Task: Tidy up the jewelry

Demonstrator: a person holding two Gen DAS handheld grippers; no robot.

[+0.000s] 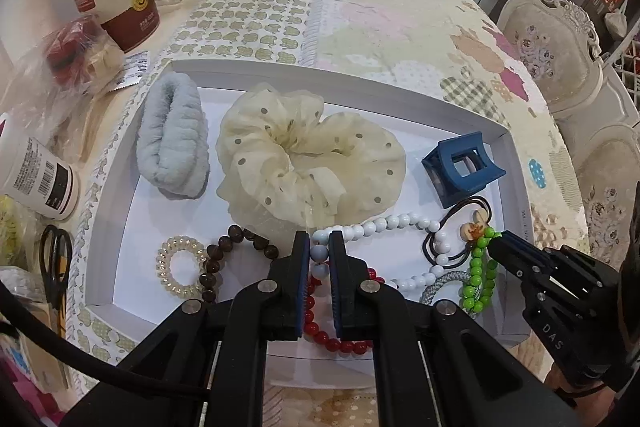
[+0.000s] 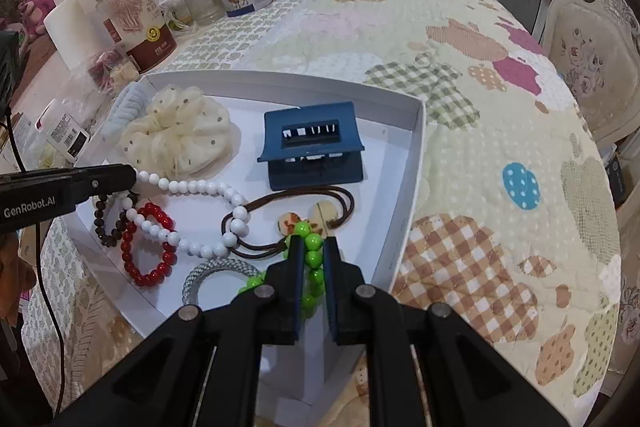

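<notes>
Both tools (image 1: 319, 243) (image 2: 312, 247) nearly closed, gripping.

A quilted table (image 2: 480, 155) carries a white tray (image 2: 412, 163), jars (image 2: 128, 15) and scissors (image 1: 56, 267).

The white tray (image 1: 505, 163) is crowded — cream scrunchie (image 1: 308, 155), blue claw clip (image 1: 460, 169) and white bead strand (image 1: 384, 225) fill its middle. Jars (image 2: 128, 15) block the upper left; the quilted tabletop (image 2: 500, 147) at right lies open.
</notes>
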